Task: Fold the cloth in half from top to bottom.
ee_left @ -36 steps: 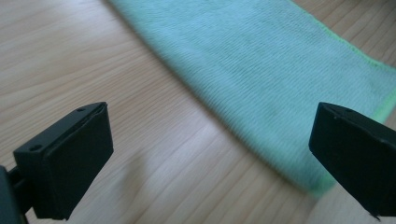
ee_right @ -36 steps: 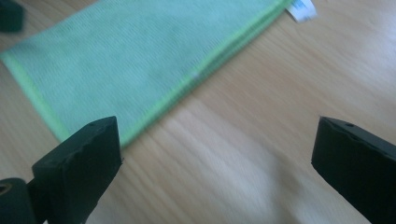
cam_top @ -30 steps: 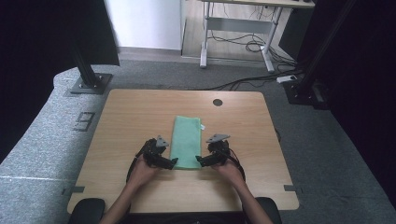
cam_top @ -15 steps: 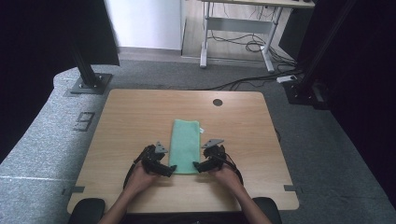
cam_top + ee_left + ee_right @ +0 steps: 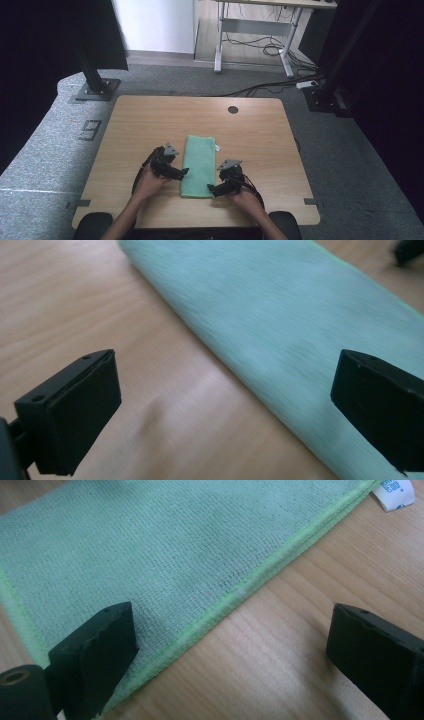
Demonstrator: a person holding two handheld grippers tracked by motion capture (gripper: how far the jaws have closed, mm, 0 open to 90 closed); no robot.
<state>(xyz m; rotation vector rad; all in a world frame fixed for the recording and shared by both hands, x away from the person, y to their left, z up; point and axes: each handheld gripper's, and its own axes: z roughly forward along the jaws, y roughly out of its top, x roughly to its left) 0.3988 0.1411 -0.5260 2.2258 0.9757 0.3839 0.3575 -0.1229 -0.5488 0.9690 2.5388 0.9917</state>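
Note:
A folded mint-green cloth (image 5: 199, 165) lies lengthwise on the wooden table (image 5: 260, 130), near its front edge. My left gripper (image 5: 183, 172) is at the cloth's left folded edge, open, one jaw over bare wood and the other over the cloth (image 5: 280, 310). My right gripper (image 5: 212, 189) is at the cloth's near right corner, open. Its jaws straddle the bright green stitched hem of the cloth (image 5: 165, 555). A white label (image 5: 397, 492) sticks out at the cloth's far right corner. Neither gripper holds anything.
A round cable hole (image 5: 233, 109) sits in the table's far side. Bare wood lies on both sides of the cloth. Black stand bases (image 5: 95, 90) rest on the grey floor beyond the table, and a white desk frame (image 5: 255, 30) stands farther back.
Both grippers have slid back along the cloth's sides toward the table's front edge. The cloth has stayed where it was.

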